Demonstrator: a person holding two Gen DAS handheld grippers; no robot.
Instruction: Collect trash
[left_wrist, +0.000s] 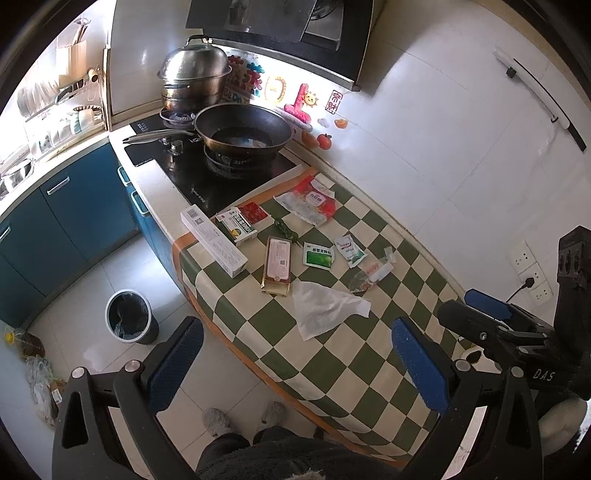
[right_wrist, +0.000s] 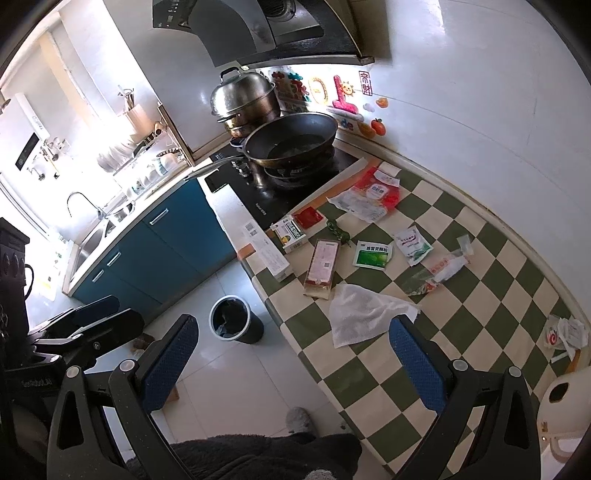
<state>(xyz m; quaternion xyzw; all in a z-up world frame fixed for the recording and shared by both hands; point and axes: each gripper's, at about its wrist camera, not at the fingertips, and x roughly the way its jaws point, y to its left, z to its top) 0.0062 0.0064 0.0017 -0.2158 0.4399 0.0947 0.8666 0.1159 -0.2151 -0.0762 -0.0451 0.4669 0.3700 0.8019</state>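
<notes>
Trash lies on a green-and-cream checkered counter (left_wrist: 354, 354): a crumpled white tissue (left_wrist: 325, 308), a brown flat packet (left_wrist: 277, 264), a green sachet (left_wrist: 318, 254), a white sachet (left_wrist: 349, 249), a torn clear wrapper (left_wrist: 371, 275), a long white box (left_wrist: 214, 236), a green medicine box (left_wrist: 236, 225) and a red-and-white bag (left_wrist: 308, 201). A bin (left_wrist: 129, 315) with a dark liner stands on the floor left of the counter. My left gripper (left_wrist: 295, 363) is open and empty, above the counter's near edge. My right gripper (right_wrist: 293, 363) is open and empty, near the tissue (right_wrist: 364, 317).
A wok (left_wrist: 243, 129) and a steel steamer pot (left_wrist: 194, 79) sit on the black hob behind the trash. Blue cabinets (left_wrist: 59, 221) and a sink run along the left. More wrappers (right_wrist: 565, 334) and a white kettle (right_wrist: 561, 410) sit at the counter's right end.
</notes>
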